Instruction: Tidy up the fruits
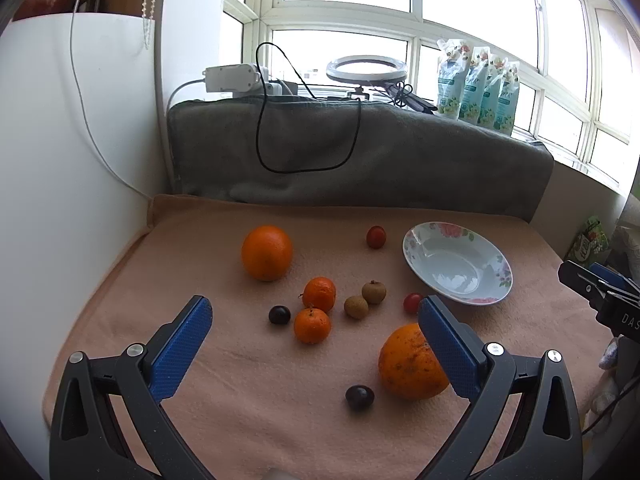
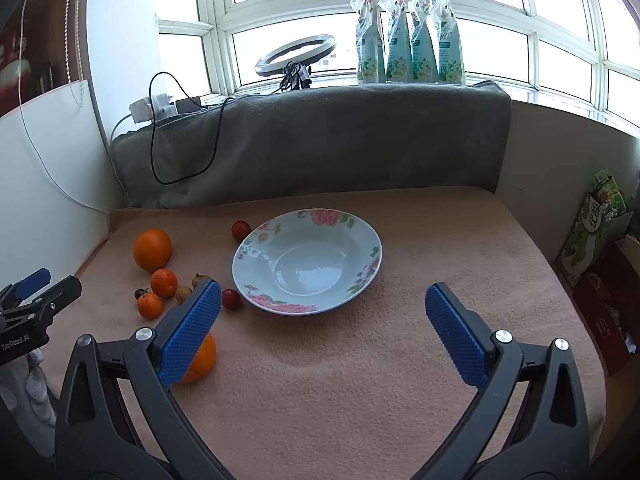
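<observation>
Loose fruit lies on the peach towel: a big orange [image 1: 267, 253], a speckled orange [image 1: 410, 362], two mandarins [image 1: 319, 293], two longans [image 1: 356, 306], two cherry tomatoes [image 1: 376, 237] and two dark grapes [image 1: 359, 397]. An empty floral bowl [image 1: 456, 268] sits to their right. My left gripper [image 1: 314, 307] hovers open above the near mandarins, its right finger in front of the speckled orange. Over the bowl's [image 2: 308, 264] near rim, my right gripper [image 2: 323, 290] stands open and holds nothing.
A grey blanket-covered ledge [image 2: 320, 140] with a black cable walls off the back. A white panel [image 1: 60, 160] bounds the left side. Refill pouches [image 2: 408, 40] and a ring light [image 2: 296, 54] stand on the sill. Boxes [image 2: 596, 236] crowd the right edge.
</observation>
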Demonstrator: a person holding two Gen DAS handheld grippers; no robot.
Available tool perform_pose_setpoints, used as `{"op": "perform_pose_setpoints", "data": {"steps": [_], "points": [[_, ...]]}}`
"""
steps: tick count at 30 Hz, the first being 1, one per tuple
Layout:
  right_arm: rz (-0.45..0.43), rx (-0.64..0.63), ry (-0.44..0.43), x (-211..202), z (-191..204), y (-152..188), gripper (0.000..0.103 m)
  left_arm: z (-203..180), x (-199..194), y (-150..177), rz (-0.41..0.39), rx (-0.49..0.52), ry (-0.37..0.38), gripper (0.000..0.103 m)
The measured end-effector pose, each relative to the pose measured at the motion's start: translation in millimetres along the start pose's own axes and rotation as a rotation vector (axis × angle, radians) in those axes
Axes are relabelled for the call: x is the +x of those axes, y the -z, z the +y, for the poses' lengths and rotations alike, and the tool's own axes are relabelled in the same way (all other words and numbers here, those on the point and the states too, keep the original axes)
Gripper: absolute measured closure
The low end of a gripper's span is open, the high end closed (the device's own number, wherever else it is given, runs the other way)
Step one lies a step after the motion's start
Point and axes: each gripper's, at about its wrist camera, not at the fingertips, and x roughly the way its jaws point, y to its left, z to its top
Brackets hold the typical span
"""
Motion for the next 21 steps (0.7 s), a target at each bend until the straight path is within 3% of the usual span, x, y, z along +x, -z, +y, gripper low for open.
{"op": "perform_pose_setpoints", "data": {"steps": [13, 21], "points": [[0.071, 0.022, -0.098, 16, 6, 6, 0.000, 10, 8, 8, 0.044, -0.049, 0.072, 0.001], [0.161, 0.071, -0.233, 34, 11, 15, 0.003, 16, 16, 22, 0.109, -0.109, 0.195, 0.017]]}}
